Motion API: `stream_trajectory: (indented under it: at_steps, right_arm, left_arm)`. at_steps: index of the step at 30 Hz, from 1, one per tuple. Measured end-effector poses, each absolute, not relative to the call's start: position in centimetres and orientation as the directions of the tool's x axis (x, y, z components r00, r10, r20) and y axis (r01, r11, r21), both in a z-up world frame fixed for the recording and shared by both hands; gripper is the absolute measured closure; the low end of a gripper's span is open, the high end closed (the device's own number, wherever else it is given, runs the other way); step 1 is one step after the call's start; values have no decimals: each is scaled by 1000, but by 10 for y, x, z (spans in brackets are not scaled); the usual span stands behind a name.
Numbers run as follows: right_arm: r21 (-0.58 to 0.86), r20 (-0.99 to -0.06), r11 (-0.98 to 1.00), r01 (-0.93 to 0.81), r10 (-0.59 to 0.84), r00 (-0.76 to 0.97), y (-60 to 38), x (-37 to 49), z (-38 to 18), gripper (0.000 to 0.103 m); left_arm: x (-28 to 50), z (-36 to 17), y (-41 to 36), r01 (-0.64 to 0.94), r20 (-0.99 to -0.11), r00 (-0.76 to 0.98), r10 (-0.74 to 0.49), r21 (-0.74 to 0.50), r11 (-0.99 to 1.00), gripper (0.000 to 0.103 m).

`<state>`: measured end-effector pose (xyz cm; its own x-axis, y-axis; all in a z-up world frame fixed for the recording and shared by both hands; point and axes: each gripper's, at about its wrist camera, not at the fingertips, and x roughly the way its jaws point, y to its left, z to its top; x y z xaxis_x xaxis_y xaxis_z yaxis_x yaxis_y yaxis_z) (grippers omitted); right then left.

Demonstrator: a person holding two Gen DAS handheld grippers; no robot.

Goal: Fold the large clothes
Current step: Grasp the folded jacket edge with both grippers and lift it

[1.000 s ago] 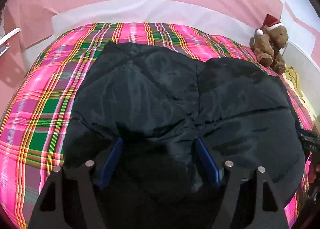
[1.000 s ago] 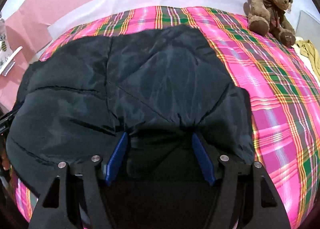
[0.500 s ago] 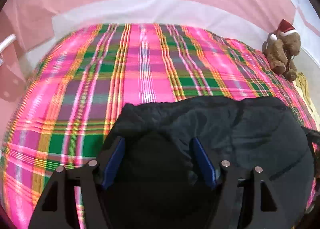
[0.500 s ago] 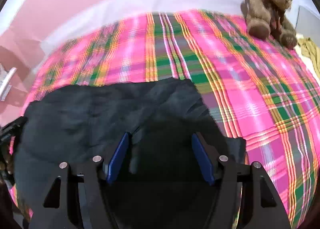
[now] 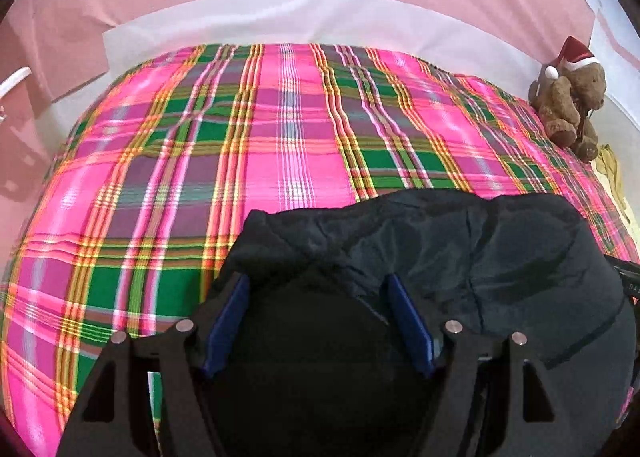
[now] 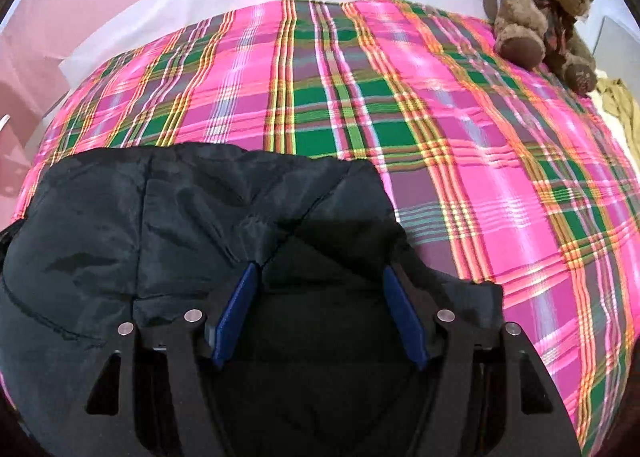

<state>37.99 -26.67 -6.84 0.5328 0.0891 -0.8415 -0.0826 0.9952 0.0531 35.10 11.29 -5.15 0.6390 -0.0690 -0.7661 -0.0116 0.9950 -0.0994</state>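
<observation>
Plaid bedspread [image 5: 280,161] beneath black jacket [image 5: 500,257] (long axis left-right)

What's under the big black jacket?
The black jacket lies on the pink plaid blanket, which shows all around it. Anything else beneath is covered, and its near part hides between both grippers' fingers.

text: none legible | labels: none (all surfaces unmarked)
</observation>
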Motion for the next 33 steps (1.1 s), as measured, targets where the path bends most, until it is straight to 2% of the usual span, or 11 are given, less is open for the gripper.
stream_trajectory:
  at_steps: [4,9,15,19,22,33]
  right_arm:
    - [1,-811,997,-75,45,583,-265,360,-49,38]
    - [2,-777,997,-80,52,628,-268,327,-26,38]
    - [20,-754,996,-83,70,653,-272,296,-16,38]
    - [52,-734,994,-100,106,671,-278,276,-17,39]
    - [62,-767,995,-84,101,633,-286,279,-38,39]
    - [197,-749,977,-80,202,630,-323,255,-41,39]
  left_arm:
    - [332,-32,118,-2,-740,667,-85,-115,993,30]
    - [303,-15,124,8,-702,706,-94,-125,992,30]
    - [273,-19,131,-10,-694,716,-76,-118,993,31]
    - [267,-37,133,-15,-716,694,-76,-120,993,33]
    - [272,-52,134,-17,-732,676,-85,-131,991,33]
    - [239,-31,163,-47,-687,718,-114,-210,976,33]
